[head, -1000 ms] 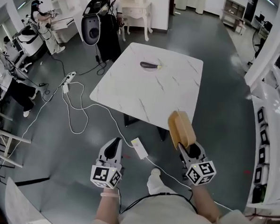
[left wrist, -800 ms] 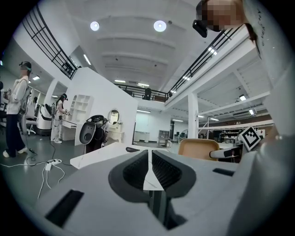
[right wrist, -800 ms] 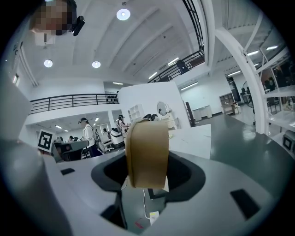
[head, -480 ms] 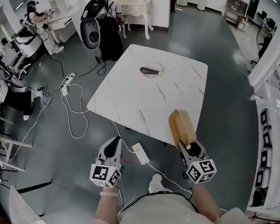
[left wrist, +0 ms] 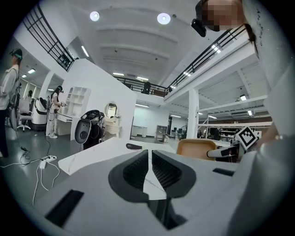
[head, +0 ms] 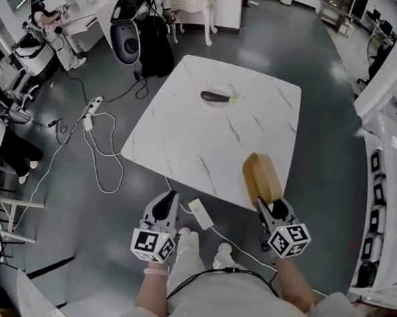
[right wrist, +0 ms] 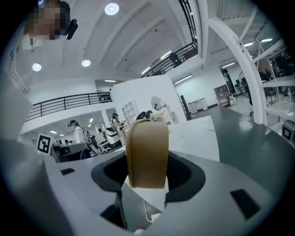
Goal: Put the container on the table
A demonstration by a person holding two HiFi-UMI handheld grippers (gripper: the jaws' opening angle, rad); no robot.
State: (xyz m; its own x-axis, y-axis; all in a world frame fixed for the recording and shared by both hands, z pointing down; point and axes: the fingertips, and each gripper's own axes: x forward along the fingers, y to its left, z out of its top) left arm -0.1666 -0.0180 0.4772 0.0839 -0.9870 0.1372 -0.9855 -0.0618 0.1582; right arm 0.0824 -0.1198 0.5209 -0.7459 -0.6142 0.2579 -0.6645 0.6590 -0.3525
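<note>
Container: the tan container (head: 261, 180), a flat box with rounded corners, is hanging in the air on its narrow edge; in the head view it is showing over the near right edge of the tabletop, not resting on it
Right tongs: the right tongs (head: 270, 207) are gripping the container by its near end, with the jaws standing apart around it and pressing on its two broad sides
Left tongs: the left tongs (head: 166, 203) are holding nothing, with the jaws drawn together and only a thin slit showing between the pads; they are hovering over the floor, short of the tabletop's near edge
Tabletop: the white marbled tabletop (head: 206, 145) is lying ahead of both tongs
Far side: a dark elongated item (head: 216, 96) with a yellow-green tip is lying near the far edge, well apart from the container
Floor: a white power strip (head: 199, 213) is lying on the grey floor (head: 319, 162) between the two tongs, just beside the tabletop's near edge
Background: a black-and-white pod-shaped machine (head: 126, 33) is standing beyond the tabletop's far left corner, and a person (head: 45, 12) is standing at the upper left
</note>
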